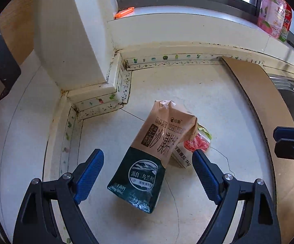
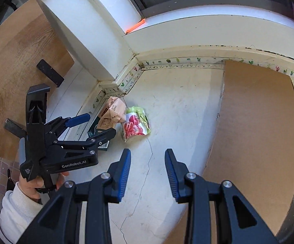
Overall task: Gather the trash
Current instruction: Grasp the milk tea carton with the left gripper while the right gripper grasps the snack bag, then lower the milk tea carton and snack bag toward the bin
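We hold the left gripper (image 1: 148, 158) low over the white counter (image 1: 208, 101), jaws spread wide, with nothing gripped. A crumpled brown and dark green carton (image 1: 147, 158) lies between the blue pads (image 1: 90, 172), touching neither that we can see. It sits near the stepped corner where the counter meets the wall.

Just behind the carton, partly under its top end, lies a flattened tomato package (image 1: 195, 142) printed with red fruit. From the right wrist view the carton (image 2: 111, 111) and tomato package (image 2: 135, 124) lie side by side and touching, and the left gripper (image 2: 92, 124) straddles the carton's lower end.

Our right gripper (image 2: 147, 158) hangs back from both, over bare counter (image 2: 177, 101), jaws partly open and empty. A crack runs along the counter between its pads.

A cardboard sheet (image 2: 259, 132) lies flat to the right, reaching the wall edge. A steel sink (image 1: 289, 93) sits beyond it. An orange strip (image 1: 124, 12) rests on the windowsill (image 1: 187, 14), and a pink pouch (image 1: 271, 14) stands further along. A wooden cabinet door (image 2: 14, 71) shows at left.
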`<state>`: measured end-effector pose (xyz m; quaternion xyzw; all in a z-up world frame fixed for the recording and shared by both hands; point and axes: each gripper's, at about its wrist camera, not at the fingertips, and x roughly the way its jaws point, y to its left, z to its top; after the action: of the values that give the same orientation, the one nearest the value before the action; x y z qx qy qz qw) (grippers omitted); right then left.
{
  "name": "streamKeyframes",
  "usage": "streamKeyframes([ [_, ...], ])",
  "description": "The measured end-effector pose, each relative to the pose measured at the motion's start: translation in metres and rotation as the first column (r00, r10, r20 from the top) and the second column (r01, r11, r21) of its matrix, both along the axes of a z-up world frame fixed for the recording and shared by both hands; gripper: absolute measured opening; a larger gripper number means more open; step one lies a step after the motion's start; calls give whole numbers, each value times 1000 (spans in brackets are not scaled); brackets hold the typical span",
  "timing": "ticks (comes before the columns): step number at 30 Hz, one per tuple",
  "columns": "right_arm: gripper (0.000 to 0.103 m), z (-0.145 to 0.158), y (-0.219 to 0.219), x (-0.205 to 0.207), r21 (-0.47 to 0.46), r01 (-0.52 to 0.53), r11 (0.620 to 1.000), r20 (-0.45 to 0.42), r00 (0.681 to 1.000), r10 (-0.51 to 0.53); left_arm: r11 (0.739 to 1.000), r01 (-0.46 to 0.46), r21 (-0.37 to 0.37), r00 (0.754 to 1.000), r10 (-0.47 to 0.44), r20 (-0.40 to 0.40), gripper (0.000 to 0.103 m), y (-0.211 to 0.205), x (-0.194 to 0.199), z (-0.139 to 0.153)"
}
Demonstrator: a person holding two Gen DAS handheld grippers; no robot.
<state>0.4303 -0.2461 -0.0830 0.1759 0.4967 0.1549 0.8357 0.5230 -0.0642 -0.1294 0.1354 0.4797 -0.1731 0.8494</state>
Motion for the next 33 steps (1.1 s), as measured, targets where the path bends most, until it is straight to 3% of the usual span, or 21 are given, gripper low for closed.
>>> streamKeyframes([
  [6,35,-15,9,21,6,-1,1000,-29,1000,2,1000,-14,-17,999,13,-37,84,2,12,-20],
  [8,35,-19,14,28,3,-2,1000,-35,999,2,998,-32,-47,999,30,-39,62,6,12,-23],
  [10,44,-22,21,34,-10,-3,1000,-33,999,2,995,-71,-66,997,68,-47,44,13,12,-25],
  [18,48,-26,58,69,-128,-36,991,-4,999,35,969,-230,-89,973,228,-37,43,34,-23,-27],
  [24,49,-41,85,84,-220,-75,973,-24,997,72,958,-281,-52,960,280,-26,43,39,-44,-27],
  [27,50,-42,86,79,-222,-65,973,-4,998,66,949,-310,-54,951,309,-19,43,45,-48,-24],
  [30,40,-42,85,72,-240,-63,969,-14,998,61,945,-321,-62,947,321,-16,43,52,-56,-18],
  [33,24,-37,83,57,-226,-75,971,-39,997,68,946,-317,-75,948,316,-28,43,54,-63,-15],
])
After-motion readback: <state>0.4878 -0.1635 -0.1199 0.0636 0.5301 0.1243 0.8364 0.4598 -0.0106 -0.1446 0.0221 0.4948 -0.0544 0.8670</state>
